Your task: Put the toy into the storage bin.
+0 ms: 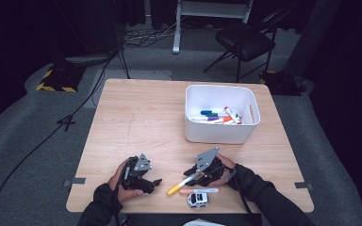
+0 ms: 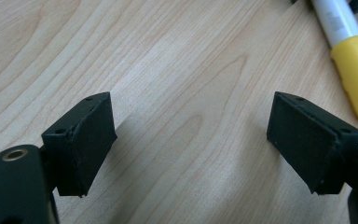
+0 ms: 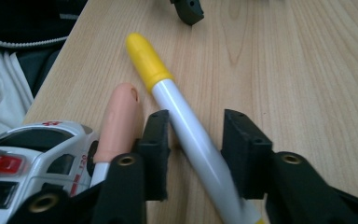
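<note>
Straddling round yellow-capped marker (image 3: 186,126), blocky black right claw (image 3: 195,149)

Grey carpet floor (image 1: 23,122), black folding chair (image 1: 245,40), dark surroundings.

Glossy plastic marker (image 3: 191,135); matt wood-grain table (image 1: 136,117)

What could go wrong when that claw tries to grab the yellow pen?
1. The yellow-capped marker lies slanted between the right gripper jaws, so it might twist or slip out when squeezed.
2. The peach-capped marker sits right against the outside of one jaw, and the toy car is beside it, so both might get nudged toward the table edge.
</note>
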`<state>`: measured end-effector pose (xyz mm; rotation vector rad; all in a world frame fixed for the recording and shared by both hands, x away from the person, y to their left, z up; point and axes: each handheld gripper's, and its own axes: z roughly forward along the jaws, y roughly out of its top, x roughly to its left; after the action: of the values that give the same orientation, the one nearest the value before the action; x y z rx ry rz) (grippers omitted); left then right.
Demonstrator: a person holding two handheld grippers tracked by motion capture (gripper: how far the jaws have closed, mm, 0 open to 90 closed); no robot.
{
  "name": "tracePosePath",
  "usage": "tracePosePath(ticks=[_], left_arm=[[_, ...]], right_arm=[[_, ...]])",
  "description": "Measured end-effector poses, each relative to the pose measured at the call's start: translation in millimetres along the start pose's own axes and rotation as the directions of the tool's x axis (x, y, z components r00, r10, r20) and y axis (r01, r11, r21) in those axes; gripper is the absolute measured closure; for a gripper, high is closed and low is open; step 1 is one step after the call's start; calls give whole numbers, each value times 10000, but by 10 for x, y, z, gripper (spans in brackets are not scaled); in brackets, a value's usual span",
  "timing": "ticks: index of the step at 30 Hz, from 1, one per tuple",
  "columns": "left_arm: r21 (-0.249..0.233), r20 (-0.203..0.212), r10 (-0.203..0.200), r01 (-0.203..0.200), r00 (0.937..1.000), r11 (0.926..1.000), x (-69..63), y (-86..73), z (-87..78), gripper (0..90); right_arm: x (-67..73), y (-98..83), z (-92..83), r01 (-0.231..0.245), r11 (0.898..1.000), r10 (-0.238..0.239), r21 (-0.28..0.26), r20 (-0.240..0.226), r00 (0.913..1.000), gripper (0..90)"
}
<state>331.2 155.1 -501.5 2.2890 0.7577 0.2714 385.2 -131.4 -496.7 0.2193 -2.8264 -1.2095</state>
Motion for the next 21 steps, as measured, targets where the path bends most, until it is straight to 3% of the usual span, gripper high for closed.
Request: tracePosePath(ticks=[4,7,11,15,20,21], left_arm=[[3,-22,5,-5,10000,10000,1,0,-1,155],[2,-4,1,-1,10000,10000,0,0,0,155],[14,-28,-16,16,10000,10000,-2,-1,-2,156],[1,2,-34,34,10000,10000,-2,-1,1,156],[-1,-14,-15,15,10000,10000,-1,0,0,156],[-4,-9,-26,26,10000,10000,-2,0,0,156]], right_arm=[[-20,-56,-34,-73,9997,73,-243,-2,10000,765],[-9,-91,-61,-109,9995,108,-294,-38,9999,770],[10,-171,-156,-87,9997,92,-223,233,9997,772],[24,-329,-331,-379,9991,390,-185,617,9973,772],[84,-605,-661,-822,9966,809,27,1453,9861,772],[110,-666,-728,-1167,9932,1151,0,1633,9798,772]])
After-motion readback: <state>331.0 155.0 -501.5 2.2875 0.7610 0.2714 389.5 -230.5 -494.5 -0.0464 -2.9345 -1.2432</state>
